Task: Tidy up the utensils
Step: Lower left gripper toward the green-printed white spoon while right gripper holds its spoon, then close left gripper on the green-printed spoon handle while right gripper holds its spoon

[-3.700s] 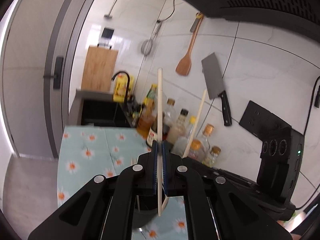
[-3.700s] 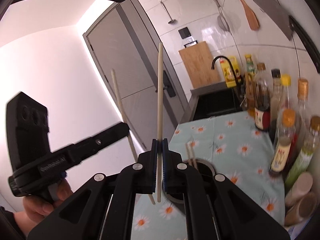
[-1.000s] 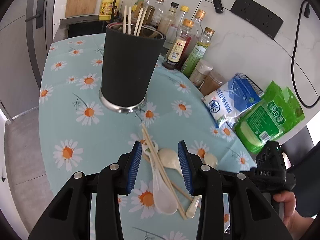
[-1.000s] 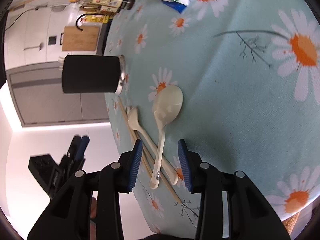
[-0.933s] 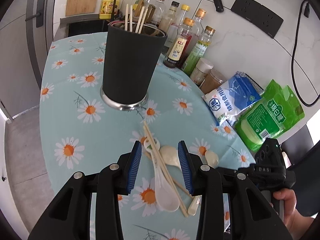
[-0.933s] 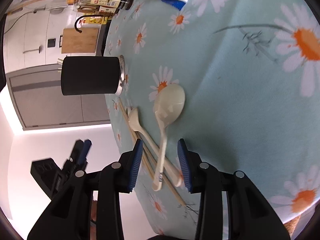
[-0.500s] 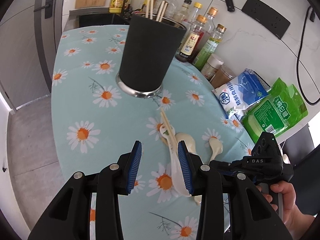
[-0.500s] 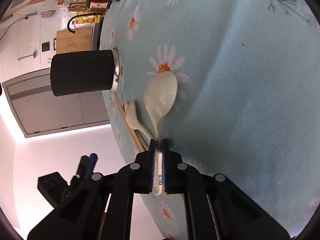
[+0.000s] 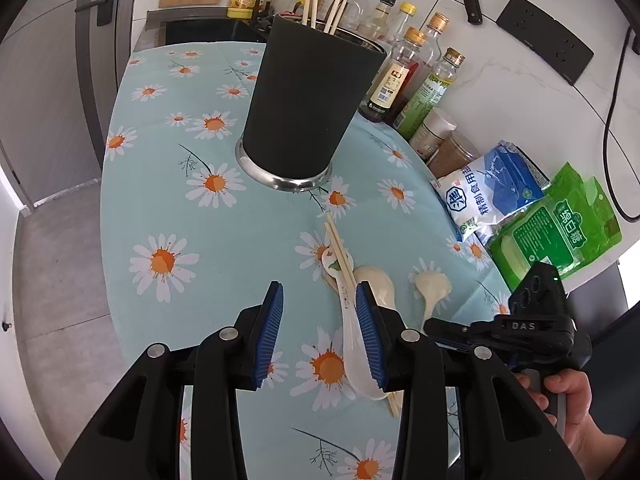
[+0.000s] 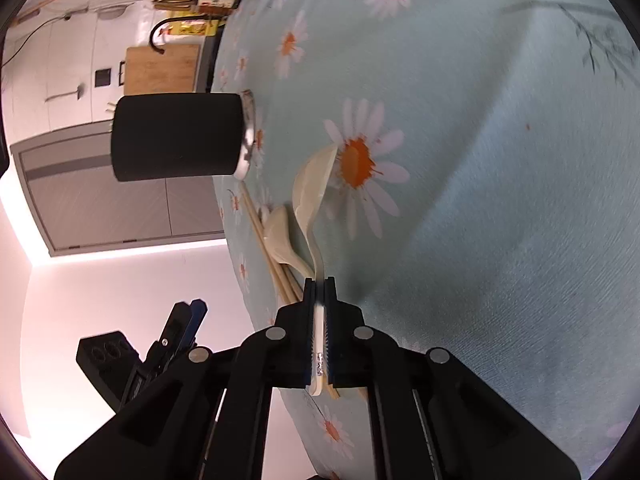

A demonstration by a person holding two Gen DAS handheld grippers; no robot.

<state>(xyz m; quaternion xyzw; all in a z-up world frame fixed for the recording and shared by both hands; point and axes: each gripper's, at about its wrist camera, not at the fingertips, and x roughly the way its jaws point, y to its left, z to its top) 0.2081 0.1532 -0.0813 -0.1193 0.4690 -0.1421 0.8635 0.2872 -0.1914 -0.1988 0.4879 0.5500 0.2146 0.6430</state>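
Observation:
A black utensil holder stands on the daisy tablecloth with several chopsticks in it; it also shows in the right wrist view. In front of it lie a pair of chopsticks and cream ceramic spoons. My left gripper is open above the tablecloth, just left of a spoon. My right gripper is shut on the handle of a cream spoon, whose bowl is tilted just above the cloth. That spoon and the right gripper also show in the left wrist view.
Sauce and oil bottles and jars line the wall behind the holder. A blue-white bag and a green bag lie at the right. A sink is at the far end. The table edge runs along the left.
Both grippers held chopsticks over the holder, then came down open over the utensils. My right gripper has closed on a spoon handle and tipped the spoon up. My left gripper stays open.

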